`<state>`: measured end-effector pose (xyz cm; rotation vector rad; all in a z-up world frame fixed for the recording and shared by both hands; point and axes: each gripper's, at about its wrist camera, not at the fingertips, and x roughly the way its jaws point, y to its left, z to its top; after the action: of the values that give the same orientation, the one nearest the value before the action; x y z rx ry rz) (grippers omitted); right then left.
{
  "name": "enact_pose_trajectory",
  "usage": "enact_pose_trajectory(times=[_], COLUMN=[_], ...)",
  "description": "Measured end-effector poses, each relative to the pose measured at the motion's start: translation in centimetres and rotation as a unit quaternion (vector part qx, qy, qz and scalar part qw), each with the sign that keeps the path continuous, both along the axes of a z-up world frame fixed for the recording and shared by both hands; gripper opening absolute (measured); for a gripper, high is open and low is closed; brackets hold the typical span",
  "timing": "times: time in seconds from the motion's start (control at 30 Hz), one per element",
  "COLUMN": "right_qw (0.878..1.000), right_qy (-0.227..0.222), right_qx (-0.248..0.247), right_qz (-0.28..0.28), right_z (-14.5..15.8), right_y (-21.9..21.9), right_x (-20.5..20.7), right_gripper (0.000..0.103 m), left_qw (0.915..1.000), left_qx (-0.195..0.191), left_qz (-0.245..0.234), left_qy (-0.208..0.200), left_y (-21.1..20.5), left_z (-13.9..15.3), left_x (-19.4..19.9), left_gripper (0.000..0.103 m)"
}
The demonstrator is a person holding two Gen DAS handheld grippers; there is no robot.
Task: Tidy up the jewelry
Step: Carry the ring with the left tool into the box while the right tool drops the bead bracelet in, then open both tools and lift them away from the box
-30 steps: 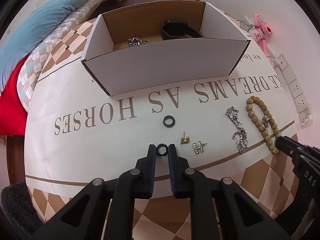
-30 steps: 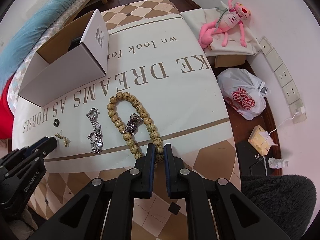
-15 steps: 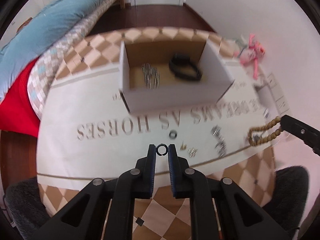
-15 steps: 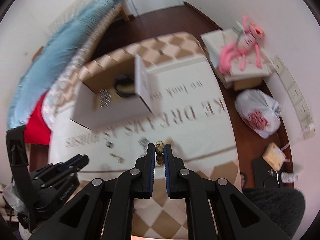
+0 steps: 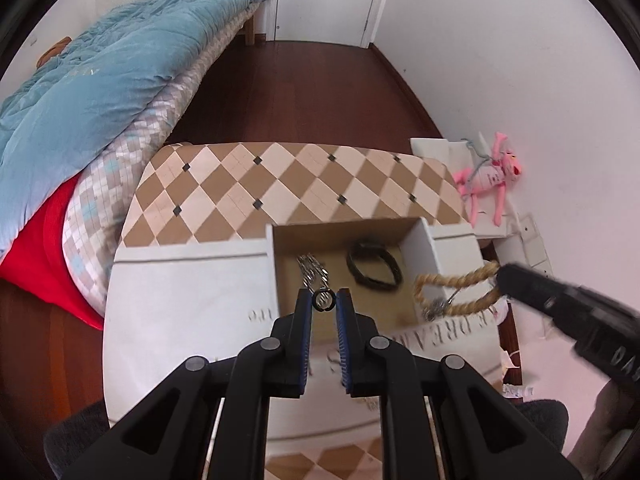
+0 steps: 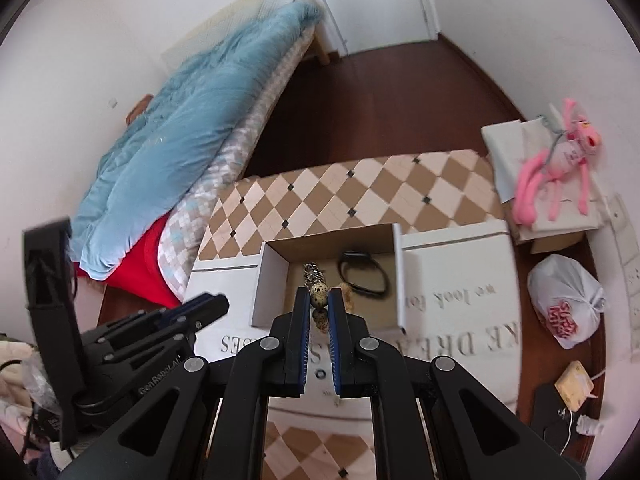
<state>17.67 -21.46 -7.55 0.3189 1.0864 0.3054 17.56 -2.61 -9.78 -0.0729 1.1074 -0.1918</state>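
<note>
My left gripper (image 5: 323,301) is shut on a small black ring (image 5: 323,300) and holds it above the open cardboard box (image 5: 416,240). My right gripper (image 6: 320,304) is shut on the wooden bead bracelet (image 6: 320,294), which hangs over the same box (image 6: 272,276); the bracelet also shows in the left wrist view (image 5: 456,288). A silver chain (image 5: 312,270) and a black band (image 5: 374,266) lie inside the box. Another small ring (image 6: 320,373) lies on the cloth below my right gripper.
The box stands on a table with a checkered, lettered cloth (image 5: 280,184). A bed with a blue quilt (image 5: 100,80) is at the left. A pink plush toy (image 6: 556,164) and a white plastic bag (image 6: 566,304) are at the right.
Both grippers have lifted off the cloth and moved forward over the box, the left with the ring and the right with the bead bracelet.
</note>
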Motion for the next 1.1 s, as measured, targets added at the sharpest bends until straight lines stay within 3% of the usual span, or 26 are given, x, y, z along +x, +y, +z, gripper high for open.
enact_pose_trajectory(times=[0.2, 0.33, 0.4, 0.47, 0.5, 0.53, 0.57, 0.67, 0.7, 0.73, 0.8, 0.9, 1.1], right_qw=[0.997, 0.991, 0.99, 0.99, 0.99, 0.991, 0.991, 0.989, 0.987, 0.985, 0.982, 0.977, 0.975], right_qy=[0.07, 0.125, 0.132, 0.126, 0.121, 0.114, 0.107, 0.091, 0.087, 0.085, 0.08, 0.08, 0.077], right_qx=[-0.003, -0.027, -0.049, -0.06, -0.064, -0.071, -0.081, -0.117, -0.133, -0.147, -0.172, -0.198, -0.21], right_qz=[0.018, 0.026, 0.024, 0.022, 0.022, 0.022, 0.021, 0.015, 0.011, 0.007, -0.001, -0.007, -0.018], right_z=[-5.5, -9.3, -10.1, -10.1, -9.9, -9.6, -9.4, -8.7, -8.6, -8.6, -8.6, -9.3, -10.0], right_y=[1.7, 2.0, 1.8, 1.6, 1.4, 1.4, 1.4, 1.5, 1.5, 1.4, 1.4, 1.5, 1.4], right_x=[3.6, 5.1, 5.2, 5.0, 4.9, 4.8, 4.6, 4.5, 4.5, 4.4, 4.2, 3.9, 3.3], right_gripper=[0.009, 0.01, 0.012, 0.03, 0.049, 0.056, 0.065, 0.066, 0.075, 0.091, 0.102, 0.102, 0.103], left_qw=[0.999, 0.9968, 0.9966, 0.9969, 0.9973, 0.9975, 0.9977, 0.9973, 0.997, 0.9966, 0.9959, 0.9942, 0.9936], left_qx=[-0.016, -0.029, -0.017, -0.003, 0.003, 0.006, 0.012, 0.031, 0.037, 0.045, 0.062, 0.088, 0.09], left_qz=[-0.003, -0.005, 0.002, 0.004, 0.007, 0.011, 0.017, 0.031, 0.035, 0.039, 0.047, 0.055, 0.062], left_qy=[0.042, 0.075, 0.08, 0.078, 0.074, 0.069, 0.065, 0.059, 0.058, 0.056, 0.047, 0.031, 0.029], left_y=[0.4, 0.1, 0.0, 0.1, 0.2, 0.4, 0.7, 1.5, 1.8, 2.1, 2.4, 2.6, 3.0], left_z=[-2.5, -3.9, -4.2, -4.2, -4.1, -4.1, -4.0, -4.0, -4.1, -4.2, -4.3, -4.6, -5.2], left_x=[3.6, 5.2, 5.7, 6.0, 6.0, 6.1, 6.1, 5.8, 5.6, 5.5, 5.0, 4.0, 2.5], left_gripper=[0.01, 0.011, 0.016, 0.034, 0.054, 0.071, 0.076, 0.079, 0.087, 0.099, 0.101, 0.101, 0.102])
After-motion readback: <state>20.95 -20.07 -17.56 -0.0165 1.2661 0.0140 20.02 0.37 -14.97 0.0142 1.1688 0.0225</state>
